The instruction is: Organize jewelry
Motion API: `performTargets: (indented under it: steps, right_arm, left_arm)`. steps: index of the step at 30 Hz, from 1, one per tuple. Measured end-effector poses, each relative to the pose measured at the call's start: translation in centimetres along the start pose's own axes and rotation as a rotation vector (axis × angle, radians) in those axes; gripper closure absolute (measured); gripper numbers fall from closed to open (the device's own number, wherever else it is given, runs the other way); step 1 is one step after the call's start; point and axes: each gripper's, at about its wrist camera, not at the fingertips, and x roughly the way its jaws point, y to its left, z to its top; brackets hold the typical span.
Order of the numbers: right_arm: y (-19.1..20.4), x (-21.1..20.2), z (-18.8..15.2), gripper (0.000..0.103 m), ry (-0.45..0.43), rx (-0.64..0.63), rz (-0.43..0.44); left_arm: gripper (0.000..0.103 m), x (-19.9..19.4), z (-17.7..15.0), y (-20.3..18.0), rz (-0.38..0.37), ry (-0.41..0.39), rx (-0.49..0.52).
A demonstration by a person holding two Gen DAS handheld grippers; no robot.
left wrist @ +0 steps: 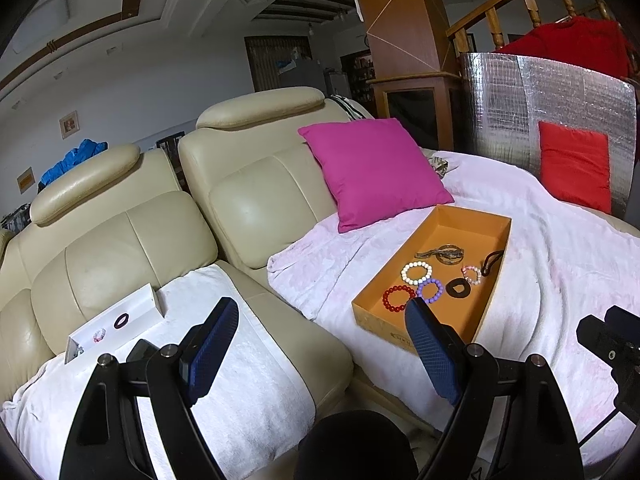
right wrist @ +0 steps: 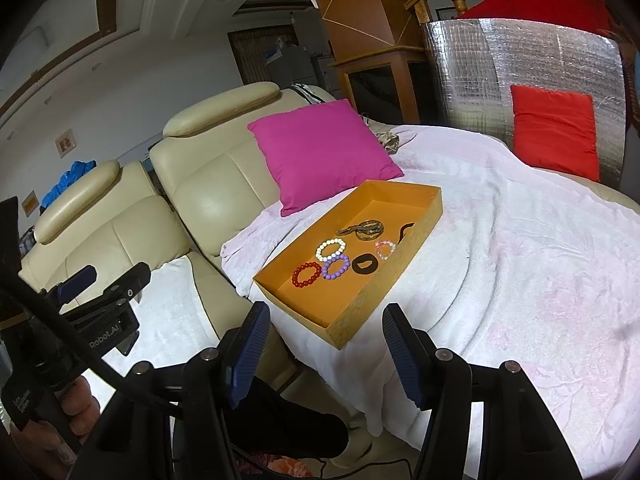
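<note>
An orange box (left wrist: 496, 256) (right wrist: 420, 216) lies on the pink blanket. It holds a red bead bracelet (left wrist: 398, 298) (right wrist: 307, 275), a purple one (left wrist: 430, 290) (right wrist: 335, 266), a white one (left wrist: 417, 273) (right wrist: 330, 249), a pink one (left wrist: 472, 275) (right wrist: 385, 249), a black ring (left wrist: 457, 287) (right wrist: 363, 265) and a brown piece (left wrist: 442, 253). A white box (left wrist: 136, 312) on the left seat holds a dark ring (left wrist: 121, 321) and a small pink bracelet (left wrist: 99, 334). My left gripper (left wrist: 322, 328) is open and empty. My right gripper (right wrist: 326, 324) is open and empty, just short of the orange box's near corner.
A magenta cushion (left wrist: 372, 168) (right wrist: 320, 148) leans behind the orange box. A red cushion (left wrist: 574, 164) (right wrist: 554, 132) rests against a silver foil panel (left wrist: 520, 108). A white towel (left wrist: 248, 380) covers the left seat of the cream sofa (left wrist: 120, 248).
</note>
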Motion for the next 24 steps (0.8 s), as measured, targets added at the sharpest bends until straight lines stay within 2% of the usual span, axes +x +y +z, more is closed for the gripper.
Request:
performTargets:
  steps: [24]
  right_arm:
    - [-0.8,5.2,2.2,0.040,0.016,-0.010,-0.025]
  left_arm:
    - [0.017,4.2,0.4,-0.6,-0.003,0.046,-0.014]
